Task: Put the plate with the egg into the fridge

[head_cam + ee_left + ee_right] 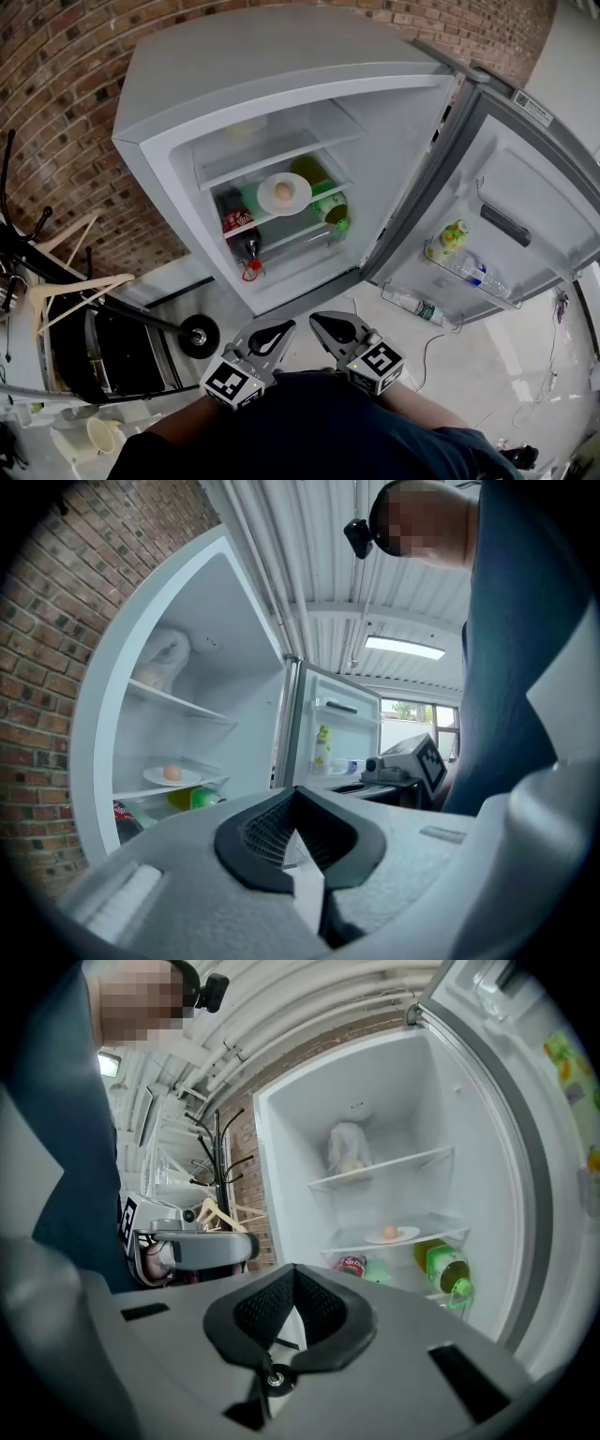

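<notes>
Head view: I look steeply down at the open fridge (187, 84), its door (525, 178) swung wide to the right. The plate (266, 201) sits on the fridge's middle shelf with the egg (286, 192) on it. A green bottle (333, 208) lies just right of the plate, and a red can (234, 223) is on the shelf below, to the left. Both tools hang in front of the fridge, well apart from it, close to my body. The left gripper (274, 336) and the right gripper (330, 330) sit side by side, and neither carries anything.

Left gripper view: the left gripper (298, 846) has its jaws pressed together at the tips, with nothing between them. Beyond them the plate (155, 780) and egg (172, 772) rest inside the fridge, on the shelf at its left. The right gripper (403, 761) shows in front of the fridge door.

Right gripper view: the right gripper (292, 1321) is closed too, tips meeting, empty. The plate (405, 1236) with the egg (389, 1232) stands on the fridge's middle shelf, above the green bottle (448, 1274). A white bag (345, 1152) occupies the shelf above. The left gripper (197, 1246) appears left of the fridge.
</notes>
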